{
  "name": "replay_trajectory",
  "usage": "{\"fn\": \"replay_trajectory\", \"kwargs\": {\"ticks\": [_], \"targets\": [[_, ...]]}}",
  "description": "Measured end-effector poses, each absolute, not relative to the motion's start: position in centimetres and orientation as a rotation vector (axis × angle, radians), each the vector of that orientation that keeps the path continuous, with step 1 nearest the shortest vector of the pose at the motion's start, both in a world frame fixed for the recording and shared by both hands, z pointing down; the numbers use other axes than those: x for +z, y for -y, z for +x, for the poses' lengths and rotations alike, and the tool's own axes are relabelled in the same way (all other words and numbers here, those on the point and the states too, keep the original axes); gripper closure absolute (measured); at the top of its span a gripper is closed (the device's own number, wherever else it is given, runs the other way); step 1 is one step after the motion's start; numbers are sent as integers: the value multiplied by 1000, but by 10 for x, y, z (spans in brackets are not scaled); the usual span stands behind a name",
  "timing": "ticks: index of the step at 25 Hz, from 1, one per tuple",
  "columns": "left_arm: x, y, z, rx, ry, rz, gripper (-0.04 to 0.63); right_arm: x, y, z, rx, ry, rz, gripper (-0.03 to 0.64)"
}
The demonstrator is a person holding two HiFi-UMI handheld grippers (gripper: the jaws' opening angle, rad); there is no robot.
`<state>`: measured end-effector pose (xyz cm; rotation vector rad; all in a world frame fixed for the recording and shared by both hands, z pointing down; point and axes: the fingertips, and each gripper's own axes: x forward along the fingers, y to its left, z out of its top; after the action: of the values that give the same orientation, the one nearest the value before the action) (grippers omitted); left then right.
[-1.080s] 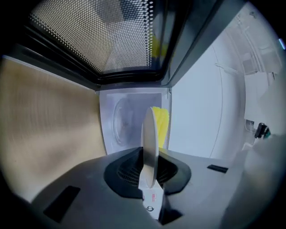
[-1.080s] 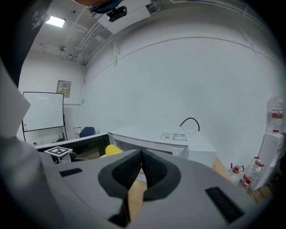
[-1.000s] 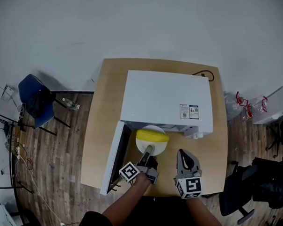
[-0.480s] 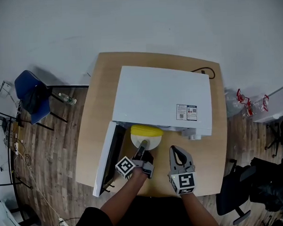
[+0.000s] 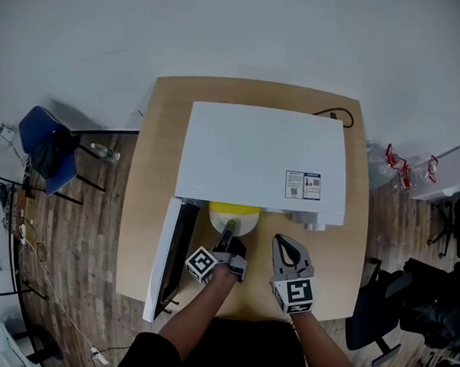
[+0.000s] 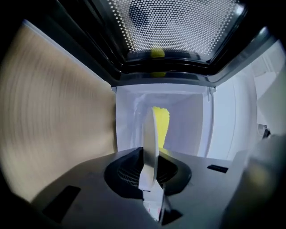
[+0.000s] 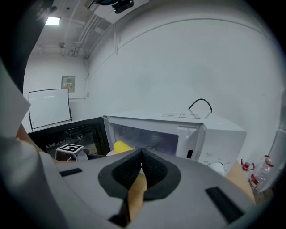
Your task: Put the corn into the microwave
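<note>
since a second ago the plate (image 5: pixel 233 221) has slid further under the microwave (image 5: pixel 263 158), so less of it and of the corn (image 5: pixel 233 210) shows in front of the microwave's top edge in the head view; both grippers have followed toward the microwave's front.

the left gripper (image 5: pixel 228 234) is clamped narrow on the near rim of the white plate, which the left gripper view shows edge-on between the pads (image 6: pixel 150 176), the yellow corn (image 6: pixel 161 125) lying on it and reaching into the microwave's white cavity (image 6: pixel 187 120). the microwave's door (image 5: pixel 166 258) hangs open on its left side, its dotted window screen (image 6: pixel 174 27) filling the top of that view.

the right gripper (image 5: pixel 284 245) hovers in front of the microwave's right half, near the control knob (image 5: pixel 314 226); its jaws are pressed together with nothing between them (image 7: pixel 140 167).

on the microwave's top sits a white sticker (image 5: pixel 304 183) with two square codes and lines of print too small to read. print beside the knob (image 7: pixel 217 166) is likewise illegible. a black cable (image 5: pixel 337 119) loops behind the microwave's back right corner. the microwave stands on a wooden table (image 5: pixel 150 182).
</note>
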<state>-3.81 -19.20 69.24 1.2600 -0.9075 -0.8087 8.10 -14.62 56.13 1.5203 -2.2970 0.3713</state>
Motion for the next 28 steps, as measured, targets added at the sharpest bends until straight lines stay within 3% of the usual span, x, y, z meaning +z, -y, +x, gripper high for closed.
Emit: {"fn": "replay_trajectory", "kwargs": {"ticks": [28], "targets": [[727, 229, -15, -761, 934, 1226, 566, 593, 147, 96, 425, 2228, 1505, 557]]}}
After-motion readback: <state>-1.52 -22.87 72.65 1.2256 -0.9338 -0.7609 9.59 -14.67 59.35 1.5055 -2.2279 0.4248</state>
